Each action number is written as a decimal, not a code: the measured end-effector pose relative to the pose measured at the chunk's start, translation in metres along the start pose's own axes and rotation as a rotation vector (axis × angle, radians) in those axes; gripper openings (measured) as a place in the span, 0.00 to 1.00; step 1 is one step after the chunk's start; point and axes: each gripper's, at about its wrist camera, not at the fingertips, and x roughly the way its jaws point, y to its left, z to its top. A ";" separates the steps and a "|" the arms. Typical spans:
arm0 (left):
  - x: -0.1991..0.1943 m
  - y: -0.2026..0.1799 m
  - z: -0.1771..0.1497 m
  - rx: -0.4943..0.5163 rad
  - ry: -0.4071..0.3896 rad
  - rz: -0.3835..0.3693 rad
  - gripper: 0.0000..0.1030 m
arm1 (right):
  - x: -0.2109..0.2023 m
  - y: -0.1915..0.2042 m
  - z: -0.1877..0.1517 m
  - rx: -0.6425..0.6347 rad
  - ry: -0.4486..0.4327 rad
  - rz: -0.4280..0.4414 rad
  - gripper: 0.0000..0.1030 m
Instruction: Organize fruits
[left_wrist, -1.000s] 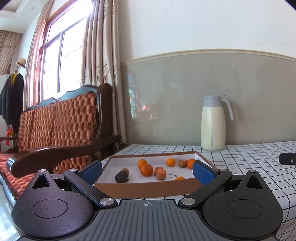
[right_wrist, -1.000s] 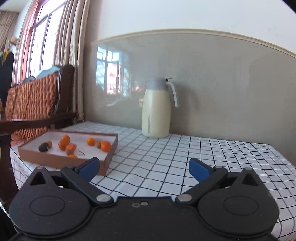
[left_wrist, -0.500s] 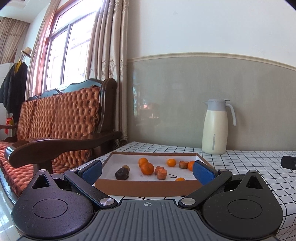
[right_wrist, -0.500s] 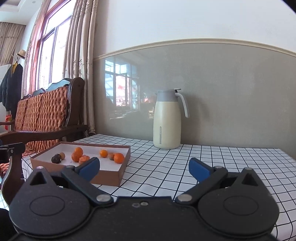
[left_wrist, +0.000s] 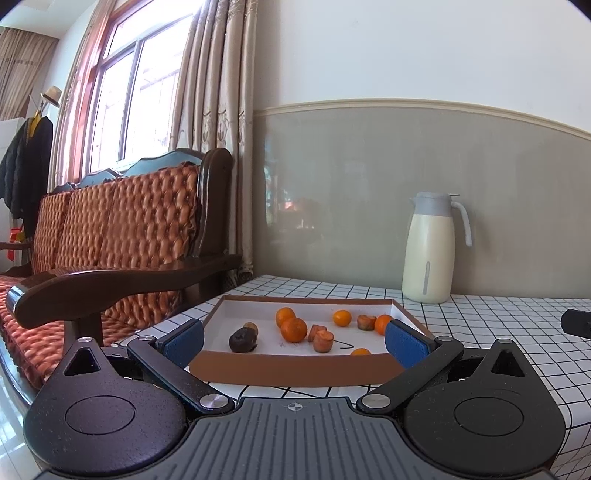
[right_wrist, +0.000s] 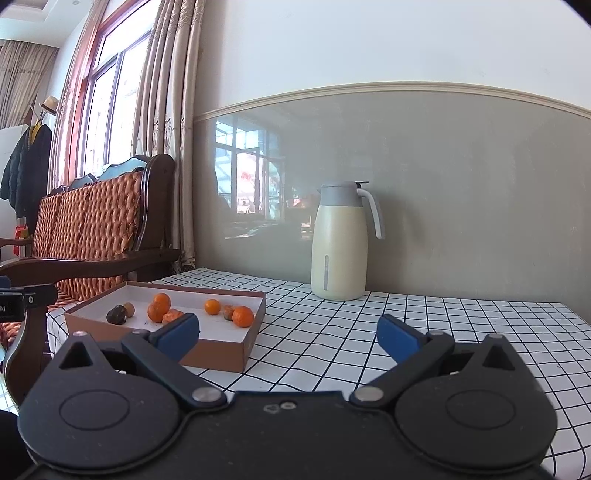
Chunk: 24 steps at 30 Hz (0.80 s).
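Observation:
A shallow brown box (left_wrist: 295, 365) with a white inside sits on the checked tablecloth. It holds several small oranges (left_wrist: 294, 329), reddish-brown fruit pieces (left_wrist: 323, 340) and one dark fruit (left_wrist: 242, 340). My left gripper (left_wrist: 295, 341) is open and empty, just in front of the box's near wall. My right gripper (right_wrist: 288, 334) is open and empty over the cloth, to the right of the box (right_wrist: 221, 350). The oranges (right_wrist: 159, 307) and the dark fruit (right_wrist: 116, 315) show there too.
A cream thermos jug (left_wrist: 430, 251) stands at the back by the grey wall, also in the right wrist view (right_wrist: 340, 240). A wooden sofa (left_wrist: 110, 258) with orange cushions stands left of the table. The table's right edge (right_wrist: 576, 317) is near.
Both views have tilted up and shifted a little; the box now sits lower and nearer in the left wrist view. Both grippers stay open and empty.

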 end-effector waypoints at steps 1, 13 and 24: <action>0.000 0.000 0.000 0.000 -0.001 -0.001 1.00 | 0.000 -0.001 -0.001 -0.001 0.000 -0.001 0.94; 0.001 0.002 -0.001 -0.002 -0.005 0.001 1.00 | -0.004 -0.001 -0.002 0.008 -0.013 -0.009 0.94; -0.001 0.003 -0.003 0.004 -0.009 -0.001 1.00 | -0.005 -0.003 0.000 0.005 -0.019 -0.011 0.94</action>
